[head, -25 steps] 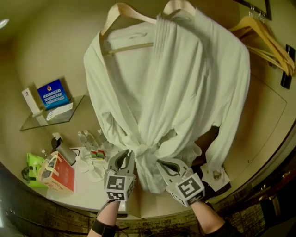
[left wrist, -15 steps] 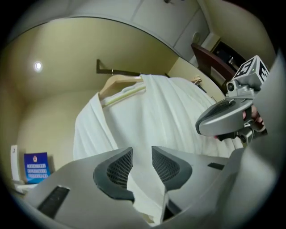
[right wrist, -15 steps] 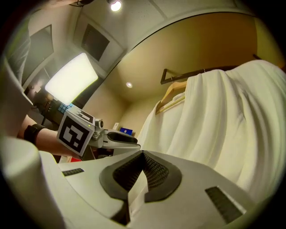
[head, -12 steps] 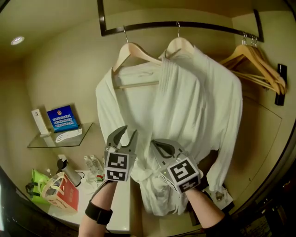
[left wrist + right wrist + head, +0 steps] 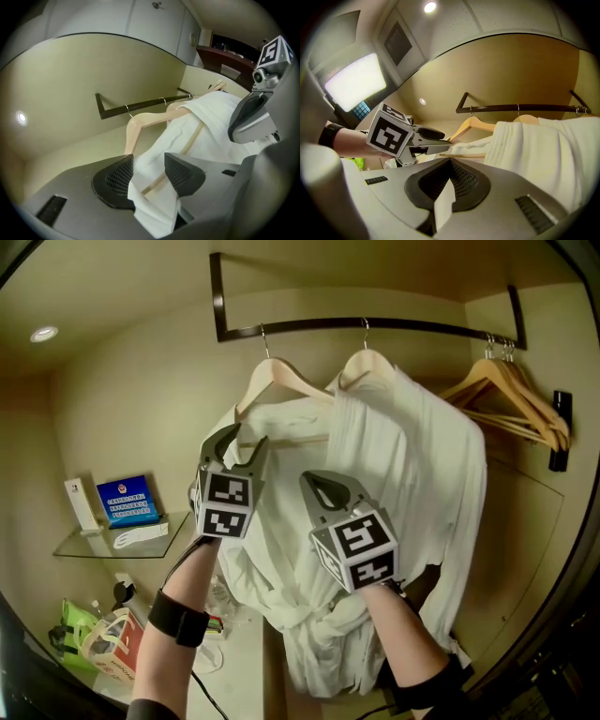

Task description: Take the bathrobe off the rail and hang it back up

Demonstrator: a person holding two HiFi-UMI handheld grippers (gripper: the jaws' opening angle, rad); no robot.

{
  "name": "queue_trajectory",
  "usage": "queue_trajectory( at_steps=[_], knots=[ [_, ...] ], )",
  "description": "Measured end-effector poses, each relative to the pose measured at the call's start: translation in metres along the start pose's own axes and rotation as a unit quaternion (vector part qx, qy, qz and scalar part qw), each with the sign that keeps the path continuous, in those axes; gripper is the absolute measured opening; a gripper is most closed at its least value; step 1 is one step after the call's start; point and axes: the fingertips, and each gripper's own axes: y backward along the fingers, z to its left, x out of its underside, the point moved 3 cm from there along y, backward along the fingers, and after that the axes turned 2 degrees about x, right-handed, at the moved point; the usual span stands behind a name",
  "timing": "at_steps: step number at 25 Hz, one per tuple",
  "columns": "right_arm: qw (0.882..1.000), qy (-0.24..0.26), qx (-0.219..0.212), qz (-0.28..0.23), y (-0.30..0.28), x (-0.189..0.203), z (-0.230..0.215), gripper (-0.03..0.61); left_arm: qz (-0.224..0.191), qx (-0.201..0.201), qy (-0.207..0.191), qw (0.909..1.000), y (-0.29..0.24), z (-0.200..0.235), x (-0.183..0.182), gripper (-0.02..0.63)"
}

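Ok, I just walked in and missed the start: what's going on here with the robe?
A person works a white bathrobe with a tool in each hand. It hangs on wooden hangers from the dark rail, not yet taken off. The right tool is shut on a fold of its cloth; the jaws of the left tool have just been opening, with cloth between them.

The left gripper (image 5: pixel 242 439) and the right gripper (image 5: pixel 319 486) have risen from well below the rail (image 5: pixel 375 324) to close beneath it, hauling the lower folds of the bathrobe (image 5: pixel 412 456) up with them. The left gripper's jaws have just been opening, with white cloth between them.
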Motion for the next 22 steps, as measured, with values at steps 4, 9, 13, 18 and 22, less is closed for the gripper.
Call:
queue_trajectory(
  at_steps=[4,9,13,18,22],
  knots=[
    [1.0,0.008,-0.002,-0.006,-0.017,-0.016,0.003,0.012,-0.009,-0.008,-0.027,0.9996,-0.022,0.026,-0.022,0.229],
    [1.0,0.007,-0.007,-0.014,-0.031,-0.026,0.009,0.014,-0.001,-0.01,-0.043,0.999,-0.054,0.045,-0.032,0.239],
    [1.0,0.009,-0.015,-0.02,-0.039,-0.037,0.016,0.014,0.001,-0.001,-0.074,0.9972,-0.075,0.043,-0.041,0.252],
    [0.999,0.024,-0.008,-0.023,-0.047,-0.04,0.011,0.014,0.003,0.005,-0.088,0.9961,-0.095,0.044,-0.047,0.27],
    [0.999,0.028,-0.004,-0.025,-0.047,-0.042,0.007,0.014,0.002,0.001,-0.094,0.9956,-0.107,0.048,-0.049,0.273]
  ],
)
